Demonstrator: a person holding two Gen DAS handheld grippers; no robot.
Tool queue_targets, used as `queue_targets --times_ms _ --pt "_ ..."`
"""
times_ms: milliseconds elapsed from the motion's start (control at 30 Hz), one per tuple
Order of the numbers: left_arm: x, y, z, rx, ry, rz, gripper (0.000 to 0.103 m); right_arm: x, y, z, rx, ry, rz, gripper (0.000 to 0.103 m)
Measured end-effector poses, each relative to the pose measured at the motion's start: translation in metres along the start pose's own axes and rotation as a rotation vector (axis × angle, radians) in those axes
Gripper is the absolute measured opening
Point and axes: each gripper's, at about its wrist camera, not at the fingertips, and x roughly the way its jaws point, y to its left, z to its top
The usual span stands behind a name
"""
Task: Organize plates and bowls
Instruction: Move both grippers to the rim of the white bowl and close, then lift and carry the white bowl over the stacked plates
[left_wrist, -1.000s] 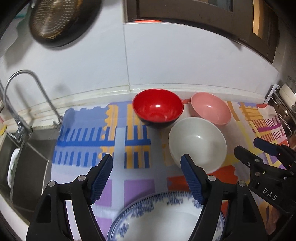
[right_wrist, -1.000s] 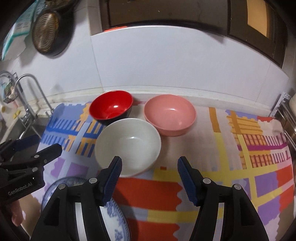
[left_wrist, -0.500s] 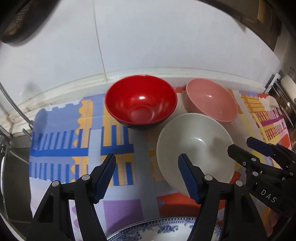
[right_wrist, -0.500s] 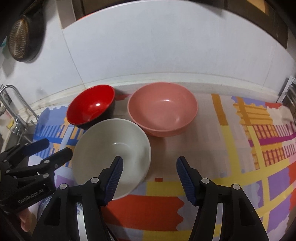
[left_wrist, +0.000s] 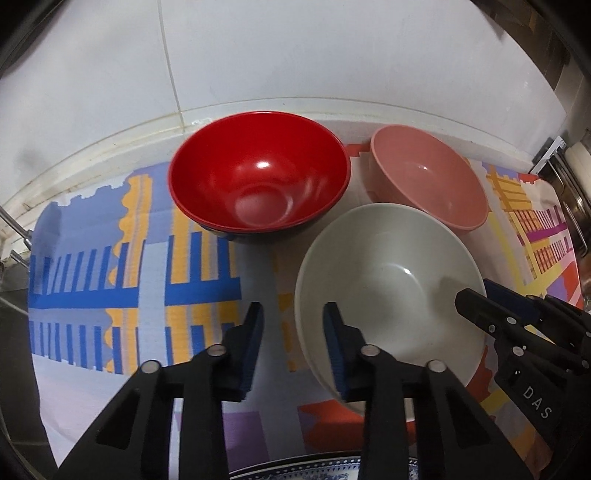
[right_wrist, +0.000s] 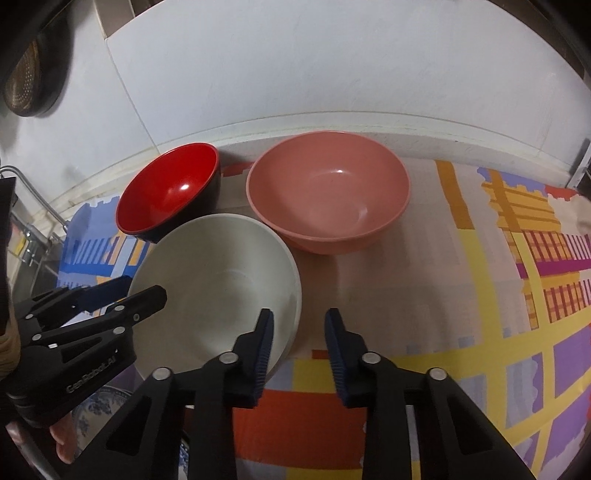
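While both your grippers close, neither has pinched anything yet. Leftmost, a faucet pipe (right_wrist: 26, 184) stands at the sink edge and a perforated strainer (right_wrist: 27, 81) hangs on the white wall. Your left gripper (left_wrist: 293, 326) hangs over the patterned mat (left_wrist: 129, 280), fingers narrowed to a small gap; the left rim of the white bowl (left_wrist: 388, 280) sits in that gap, right pad over the bowl's inside, left pad outside, pads not pressing that I can see. Behind it, the red bowl (left_wrist: 258, 181) with a dark outside sits upright near the wall, just beside the white bowl; cannot tell if they touch. A blue-patterned plate (left_wrist: 295, 470) peeks in at the bottom edge, near you. Next right, the pink bowl (right_wrist: 328, 192) is upright at the back, close behind the white bowl. Your right gripper (right_wrist: 299, 332) straddles the white bowl's right rim: left pad over the inside, right pad outside above the mat, gap small, closing, no firm contact visible. Far right, a metal rack (left_wrist: 565, 192) is partly in view.
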Motion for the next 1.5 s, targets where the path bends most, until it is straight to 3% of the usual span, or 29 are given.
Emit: queue_targets --times_ms 33,200,867,1233,1500 --pt "0.001 -0.001 0.000 0.000 0.005 0.001 0.022 0.000 0.000 0.000 -0.001 0.002 0.004 0.023" --pt "0.004 -0.003 0.002 -0.010 0.017 -0.023 0.011 0.002 0.001 0.001 0.003 0.008 0.017 0.015" --pt "-0.007 -0.004 0.001 -0.055 0.010 -0.020 0.010 -0.002 0.000 0.004 0.002 -0.008 0.004 0.008" --pt "-0.057 -0.035 -0.013 -0.052 -0.059 -0.058 0.010 -0.051 -0.013 -0.009 -0.001 -0.066 -0.003 0.008" --pt "-0.069 -0.074 -0.034 -0.011 -0.041 -0.107 0.011 -0.093 -0.034 -0.032 0.014 -0.108 -0.050 0.008"
